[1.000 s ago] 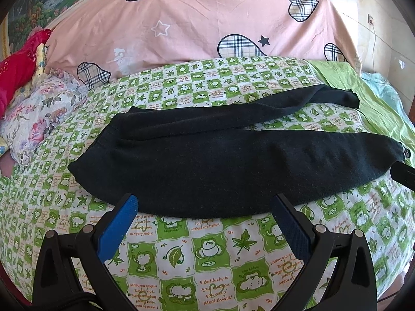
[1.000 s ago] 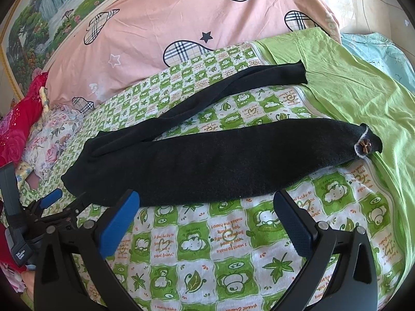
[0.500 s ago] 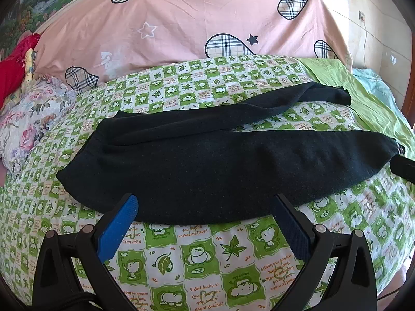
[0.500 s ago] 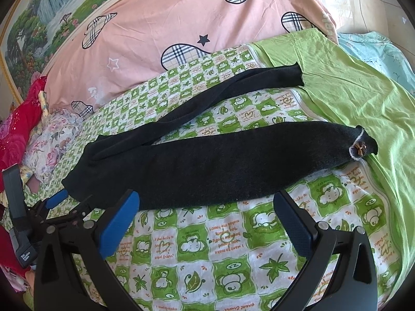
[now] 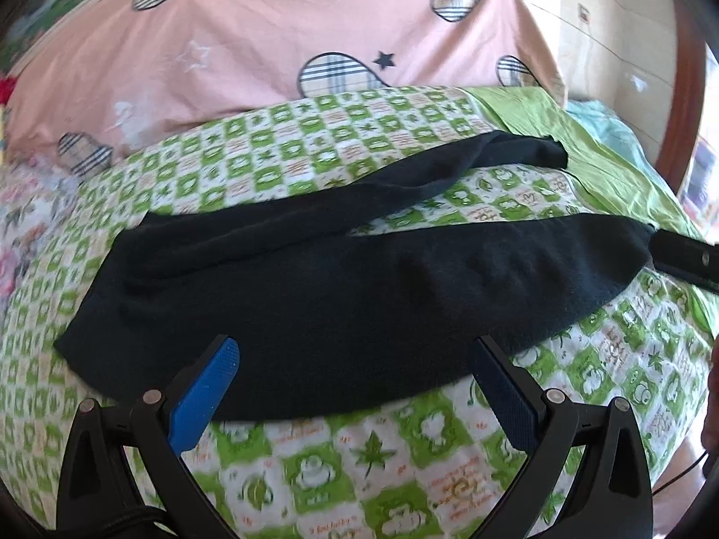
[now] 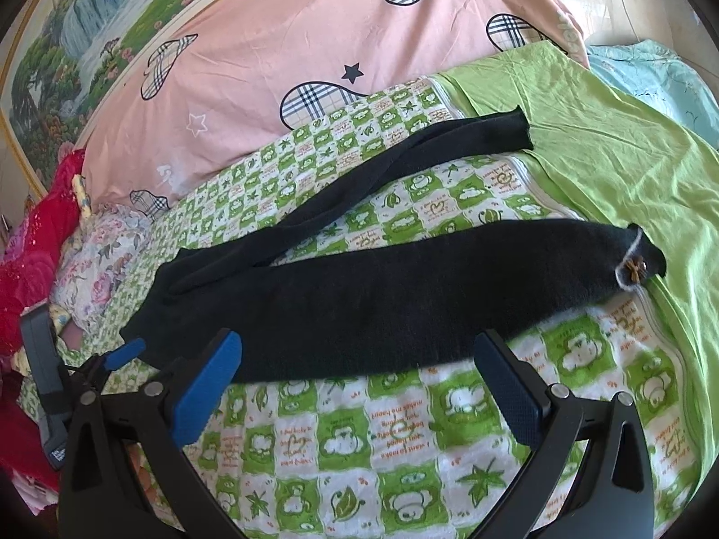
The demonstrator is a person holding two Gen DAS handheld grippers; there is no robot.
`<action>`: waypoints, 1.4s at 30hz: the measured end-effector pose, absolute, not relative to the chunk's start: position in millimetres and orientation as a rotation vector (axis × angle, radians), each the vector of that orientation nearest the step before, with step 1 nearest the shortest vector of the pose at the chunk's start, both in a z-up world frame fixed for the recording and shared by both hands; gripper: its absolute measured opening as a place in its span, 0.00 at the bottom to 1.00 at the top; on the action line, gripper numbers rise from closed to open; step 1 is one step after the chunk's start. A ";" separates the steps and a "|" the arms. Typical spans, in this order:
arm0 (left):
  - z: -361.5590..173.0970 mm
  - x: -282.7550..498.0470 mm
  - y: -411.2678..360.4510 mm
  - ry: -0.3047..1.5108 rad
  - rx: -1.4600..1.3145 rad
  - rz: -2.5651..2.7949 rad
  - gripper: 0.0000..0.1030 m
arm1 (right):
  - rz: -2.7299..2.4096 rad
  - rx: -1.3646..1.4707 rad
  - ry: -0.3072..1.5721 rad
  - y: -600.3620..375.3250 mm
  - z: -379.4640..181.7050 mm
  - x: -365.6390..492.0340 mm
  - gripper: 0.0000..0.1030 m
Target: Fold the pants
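Black pants (image 5: 341,296) lie spread across a green-and-white checked bed sheet (image 5: 359,458), waist at the left, two legs splayed to the right. They also show in the right wrist view (image 6: 382,296), where the near leg ends in a cuff with a small brown bow (image 6: 632,269). My left gripper (image 5: 355,355) is open and empty, its tips over the pants' near edge. My right gripper (image 6: 357,350) is open and empty, just above the near leg's lower edge. The left gripper also shows in the right wrist view (image 6: 121,355) by the waist.
A large pink pillow with plaid hearts (image 6: 314,45) lies behind the pants. A plain green sheet (image 6: 629,143) and pale blue cloth (image 6: 651,72) lie at the right. Red and floral bedding (image 6: 36,260) is piled at the left. A wooden post (image 5: 683,90) stands at the right.
Both grippers have moved forward toward the pants, so the pants look larger and their near edge sits between the fingertips. The left view has swung a little to the right.
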State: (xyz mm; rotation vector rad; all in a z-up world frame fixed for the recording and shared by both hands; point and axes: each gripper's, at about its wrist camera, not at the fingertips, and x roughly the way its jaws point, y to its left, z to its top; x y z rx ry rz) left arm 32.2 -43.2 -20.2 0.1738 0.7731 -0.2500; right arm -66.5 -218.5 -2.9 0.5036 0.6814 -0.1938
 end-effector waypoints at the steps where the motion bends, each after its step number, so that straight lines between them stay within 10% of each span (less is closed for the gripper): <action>1: -19.5 39.5 -47.1 0.772 0.188 -0.271 1.00 | -0.193 0.509 0.681 -222.0 -2.7 -63.6 1.00; 21: -21.2 201.7 -140.8 0.887 0.495 -0.495 0.98 | -0.262 0.703 0.752 -379.5 15.3 50.5 0.96; 33: -70.1 263.8 -166.4 1.076 0.517 -0.538 0.70 | -0.300 0.768 0.862 -500.5 -33.1 126.8 0.83; 36: -68.3 271.8 -161.6 1.084 0.481 -0.569 0.57 | -0.271 0.800 0.869 -514.6 -44.9 139.5 0.71; 42: -53.1 285.9 -137.7 1.106 0.348 -0.648 0.17 | -0.233 0.760 0.826 -517.6 -35.0 142.0 0.10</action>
